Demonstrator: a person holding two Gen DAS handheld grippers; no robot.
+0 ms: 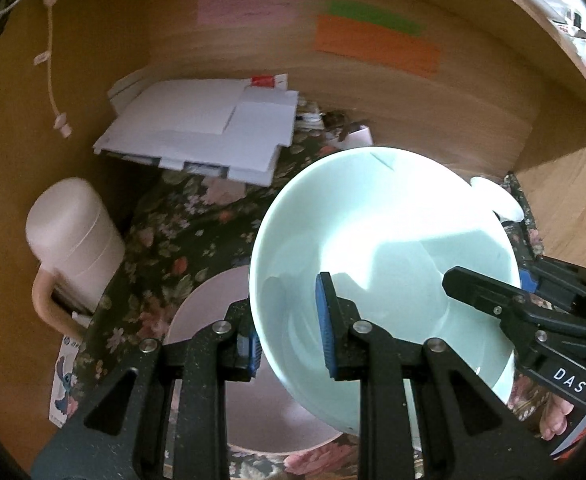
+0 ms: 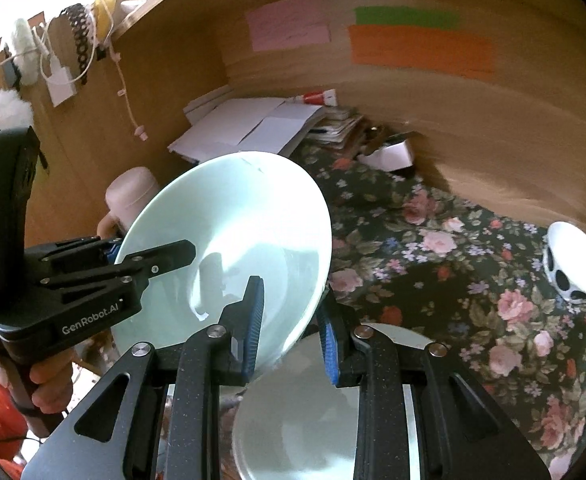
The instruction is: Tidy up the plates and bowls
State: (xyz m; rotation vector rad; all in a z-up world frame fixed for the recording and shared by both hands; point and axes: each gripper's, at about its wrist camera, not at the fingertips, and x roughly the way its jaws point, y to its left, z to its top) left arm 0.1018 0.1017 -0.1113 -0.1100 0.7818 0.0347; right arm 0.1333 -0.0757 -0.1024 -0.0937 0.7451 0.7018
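The pale mint-green ceramic bowl (image 1: 385, 264) is held off the floral-patterned tablecloth (image 2: 433, 248), tilted, with its open side turned toward both wrist cameras. The left gripper (image 1: 289, 328) straddles the rim on the bowl's left side: one blue-padded finger lies inside the bowl and the other outside against the wall, so the jaws are clamped on the rim. The right gripper (image 2: 291, 328) straddles the opposite rim in the same manner, one pad inside and one outside, jaws closed on the wall. Each gripper appears in the other's view at the far edge of the bowl. The relation governing the next move is vertical: directly beneath the bowl lies a flat round plate (image 2: 321, 412), pale pink in the left view and whitish in the right, resting on the cloth. The bowl appears clear of the plate, though contact at the low edge cannot be excluded. Both arms are equally near, so lowering would probably need both to level the rim first. The bowl is empty; the plate's visible surface carries nothing. A white bowl with black spots (image 2: 573, 264) lies tipped on the cloth, well apart to the right.
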